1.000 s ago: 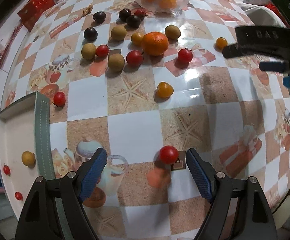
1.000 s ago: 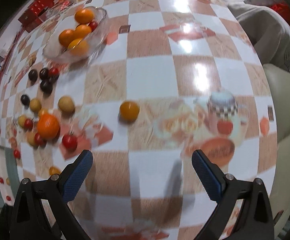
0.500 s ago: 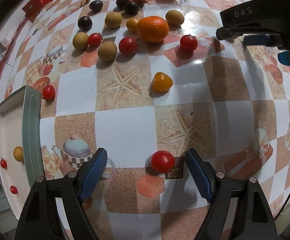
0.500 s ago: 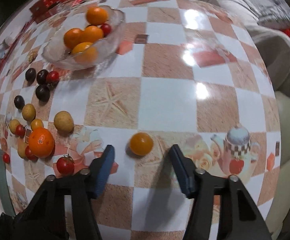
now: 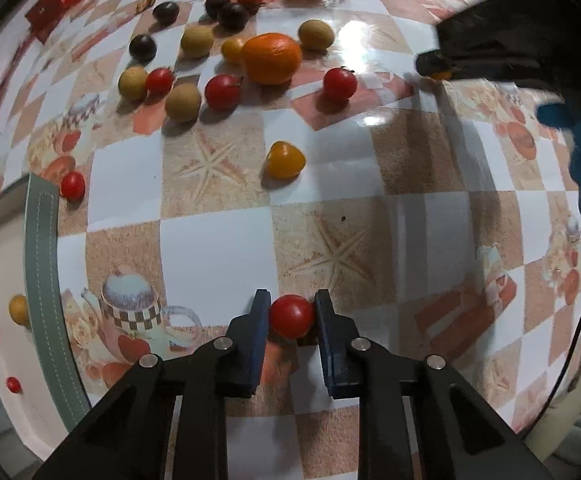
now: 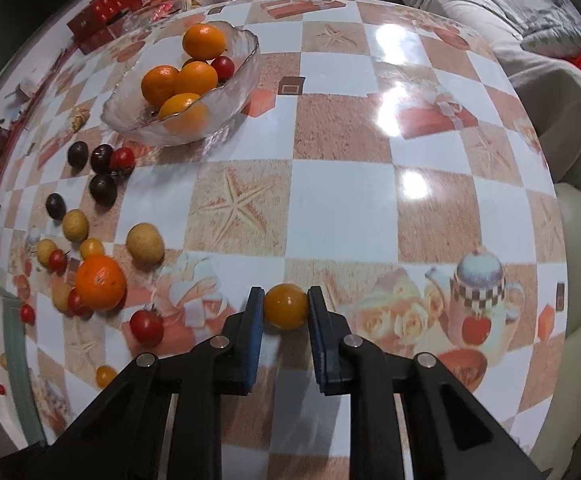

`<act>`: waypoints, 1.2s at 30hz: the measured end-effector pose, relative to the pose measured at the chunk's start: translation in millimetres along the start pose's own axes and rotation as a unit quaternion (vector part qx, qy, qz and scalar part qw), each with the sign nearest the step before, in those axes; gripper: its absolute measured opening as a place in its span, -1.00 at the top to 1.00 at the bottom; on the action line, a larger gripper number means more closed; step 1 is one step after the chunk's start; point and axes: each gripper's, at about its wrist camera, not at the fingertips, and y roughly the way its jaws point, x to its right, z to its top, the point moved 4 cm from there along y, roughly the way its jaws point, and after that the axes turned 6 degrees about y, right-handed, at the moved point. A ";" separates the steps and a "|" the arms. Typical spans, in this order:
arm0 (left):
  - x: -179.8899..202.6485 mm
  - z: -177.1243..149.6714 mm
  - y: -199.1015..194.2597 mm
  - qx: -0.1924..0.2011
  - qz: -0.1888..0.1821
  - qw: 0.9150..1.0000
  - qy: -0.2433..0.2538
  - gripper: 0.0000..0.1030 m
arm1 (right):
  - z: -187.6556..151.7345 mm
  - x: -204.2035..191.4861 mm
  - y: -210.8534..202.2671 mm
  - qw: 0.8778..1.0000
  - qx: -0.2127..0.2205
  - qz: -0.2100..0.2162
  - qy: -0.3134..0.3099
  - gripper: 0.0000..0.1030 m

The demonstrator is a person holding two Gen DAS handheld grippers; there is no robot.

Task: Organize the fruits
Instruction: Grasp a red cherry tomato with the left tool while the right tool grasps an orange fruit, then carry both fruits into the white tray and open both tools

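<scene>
My left gripper [image 5: 291,316] is shut on a red cherry tomato [image 5: 291,317] at table level. My right gripper [image 6: 285,307] is shut on a small yellow-orange tomato [image 6: 286,306], also on the table; it shows in the left wrist view [image 5: 440,74] at the upper right. Loose fruit lies on the chequered table: a big orange [image 5: 271,58] [image 6: 100,282], several red tomatoes, tan round fruits, dark plums and a yellow tomato [image 5: 284,159].
A glass bowl [image 6: 234,92] with oranges and a red tomato stands at the back. A white tray with a green rim [image 5: 42,280] at the left edge holds a yellow fruit and small red ones. A sofa [image 6: 562,92] lies to the right.
Both grippers have closed from wide open: the left onto the red cherry tomato, the right onto the yellow-orange tomato after moving up to it.
</scene>
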 end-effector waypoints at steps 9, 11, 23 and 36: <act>-19.8 -2.4 -15.1 0.003 -0.043 0.999 -0.006 0.53 | -48.6 13.5 -24.7 0.999 -0.018 0.026 0.031 0.55; -23.5 -2.8 -19.1 0.004 -0.047 0.999 -0.004 0.53 | -60.8 13.0 -28.8 0.999 -0.025 0.029 0.034 0.55; -52.7 -16.6 -50.7 0.024 -0.045 0.999 0.008 0.53 | -106.3 -10.0 -60.5 0.997 -0.044 0.050 0.043 0.55; -110.2 -49.3 -98.2 0.061 -0.032 0.998 -0.013 0.53 | -126.3 -75.7 -98.5 0.997 -0.041 0.062 -0.006 0.55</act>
